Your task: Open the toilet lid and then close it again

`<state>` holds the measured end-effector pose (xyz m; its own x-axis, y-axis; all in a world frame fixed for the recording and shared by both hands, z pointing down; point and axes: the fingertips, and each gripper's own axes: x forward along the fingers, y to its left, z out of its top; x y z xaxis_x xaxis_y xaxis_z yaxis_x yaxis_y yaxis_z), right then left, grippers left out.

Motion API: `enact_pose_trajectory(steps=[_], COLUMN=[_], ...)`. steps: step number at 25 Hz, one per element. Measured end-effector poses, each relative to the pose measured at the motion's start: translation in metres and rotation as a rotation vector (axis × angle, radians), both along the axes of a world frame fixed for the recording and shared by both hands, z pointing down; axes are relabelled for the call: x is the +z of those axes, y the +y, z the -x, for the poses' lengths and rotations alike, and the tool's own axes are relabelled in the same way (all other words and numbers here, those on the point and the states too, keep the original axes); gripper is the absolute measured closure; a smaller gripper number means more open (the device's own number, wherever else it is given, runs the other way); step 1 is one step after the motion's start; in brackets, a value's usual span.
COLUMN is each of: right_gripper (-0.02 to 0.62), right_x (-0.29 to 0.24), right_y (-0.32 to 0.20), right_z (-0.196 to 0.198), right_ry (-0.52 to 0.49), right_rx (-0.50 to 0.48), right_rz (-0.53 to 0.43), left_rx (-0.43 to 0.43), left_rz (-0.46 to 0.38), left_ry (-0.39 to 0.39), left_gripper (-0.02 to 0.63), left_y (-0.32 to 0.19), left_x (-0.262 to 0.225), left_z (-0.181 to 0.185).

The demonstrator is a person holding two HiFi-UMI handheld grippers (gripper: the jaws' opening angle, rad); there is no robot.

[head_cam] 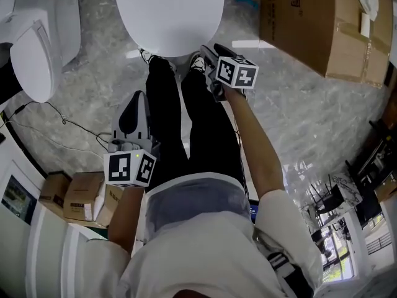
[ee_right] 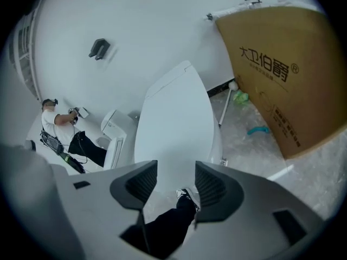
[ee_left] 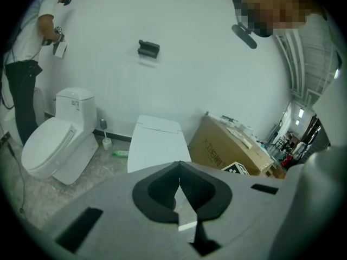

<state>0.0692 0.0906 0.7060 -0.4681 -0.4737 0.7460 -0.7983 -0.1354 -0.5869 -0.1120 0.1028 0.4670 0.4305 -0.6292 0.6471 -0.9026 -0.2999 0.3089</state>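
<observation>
Grey right tool [ee_right: 176, 172] open, nothing between jaws, hovering near front of white lid [ee_right: 173, 112]. Left tool [ee_left: 179, 182] closed, empty, further back. Lid down, lying flat. Likely rigid, smooth, slippery plastic, hinged at rear; best taken at front rim.

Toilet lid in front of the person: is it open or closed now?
Closed. The toilet lid lies down flat; both gripper views show only its smooth white top, no opening.
</observation>
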Motion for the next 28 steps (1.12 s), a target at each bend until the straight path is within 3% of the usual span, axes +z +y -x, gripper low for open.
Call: enact_pose_trajectory(steps=[13, 18, 28], right_gripper=[0.354, 0.34, 0.326], right_x=[0.073, 0.086, 0.102], right_y=[-0.009, -0.016, -0.024], right_z=[-0.008, -0.003, 0.011], right_ry=[-0.095, -0.182, -0.239], right_rx=[0.071, 0.127, 0.13], right_rz=[0.058, 0.045, 0.046], left_rx=[0.009, 0.02, 0.021], left_rz=[0.043, 0.064, 0.085], left_ry=[-0.014, -0.016, -0.017], left_gripper=[0.598, 0.598, 0.598], left_y=[0.002, 0.009, 0.008], left_x=[0.044, 0.054, 0.067], left_z=[-0.005, -0.003, -0.003])
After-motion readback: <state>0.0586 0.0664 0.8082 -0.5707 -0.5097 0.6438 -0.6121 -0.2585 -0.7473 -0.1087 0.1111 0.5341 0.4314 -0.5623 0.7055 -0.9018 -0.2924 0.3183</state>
